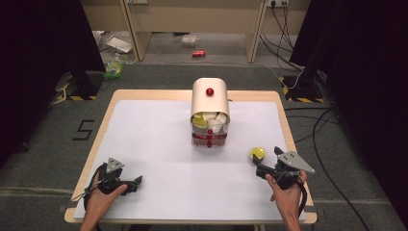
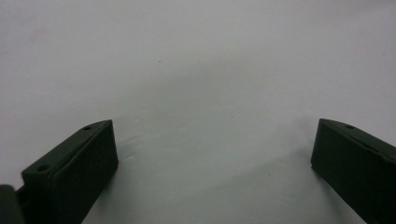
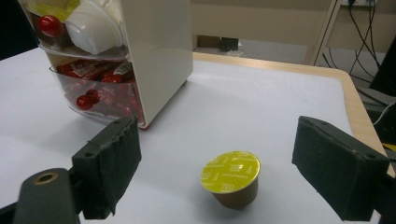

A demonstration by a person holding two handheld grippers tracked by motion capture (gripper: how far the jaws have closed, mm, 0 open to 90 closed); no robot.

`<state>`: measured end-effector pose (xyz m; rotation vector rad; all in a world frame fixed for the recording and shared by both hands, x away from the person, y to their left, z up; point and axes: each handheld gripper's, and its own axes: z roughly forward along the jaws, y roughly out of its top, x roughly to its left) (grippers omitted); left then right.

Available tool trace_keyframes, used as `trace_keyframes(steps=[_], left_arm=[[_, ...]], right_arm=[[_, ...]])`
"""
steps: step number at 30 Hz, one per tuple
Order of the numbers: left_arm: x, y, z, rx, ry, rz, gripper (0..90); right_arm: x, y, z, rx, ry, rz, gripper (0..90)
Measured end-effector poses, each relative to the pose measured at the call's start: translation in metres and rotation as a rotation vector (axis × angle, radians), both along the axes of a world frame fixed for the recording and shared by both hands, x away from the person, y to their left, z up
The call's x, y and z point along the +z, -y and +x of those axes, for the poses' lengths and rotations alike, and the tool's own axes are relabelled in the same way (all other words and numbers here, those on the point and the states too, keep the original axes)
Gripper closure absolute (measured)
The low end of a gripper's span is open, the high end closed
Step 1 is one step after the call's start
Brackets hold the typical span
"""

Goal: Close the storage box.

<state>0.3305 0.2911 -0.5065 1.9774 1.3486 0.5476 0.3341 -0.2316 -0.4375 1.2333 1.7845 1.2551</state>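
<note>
Right tongs (image 3: 217, 170) spread wide, lined up on the yellow-lidded capsule (image 3: 230, 178), which stands upright on the tabletop (image 1: 159, 144) between the jaws (untouched), near the drawer dispenser (image 1: 210, 113). Probably positioned for a straight pinch. Left tongs (image 2: 212, 163) wide too, empty, parked over bare tabletop.

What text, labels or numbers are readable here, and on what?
"5": black mark on the grey floor, left of the table.
Coffee capsule with yellow lid: printed lettering, too small to read.
Red packets in the cabinet's lower clear drawer: white lettering, blurred, unreadable.
Red can on the floor beyond the table: too small to read.
</note>
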Motion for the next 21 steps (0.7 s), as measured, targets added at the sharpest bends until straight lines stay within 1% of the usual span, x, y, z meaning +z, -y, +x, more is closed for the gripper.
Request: trace_keyframes(steps=[13,21], left_arm=[[0.000,0.000,0.000,0.000,0.000,0.000,0.0],[0.000,0.000,0.000,0.000,0.000,0.000,0.0]], right_arm=[[-0.009,-0.002,-0.015,0.014,-0.016,-0.016,15.9],[-0.014,0.003,-0.022,0.011,-0.031,-0.016,15.8]])
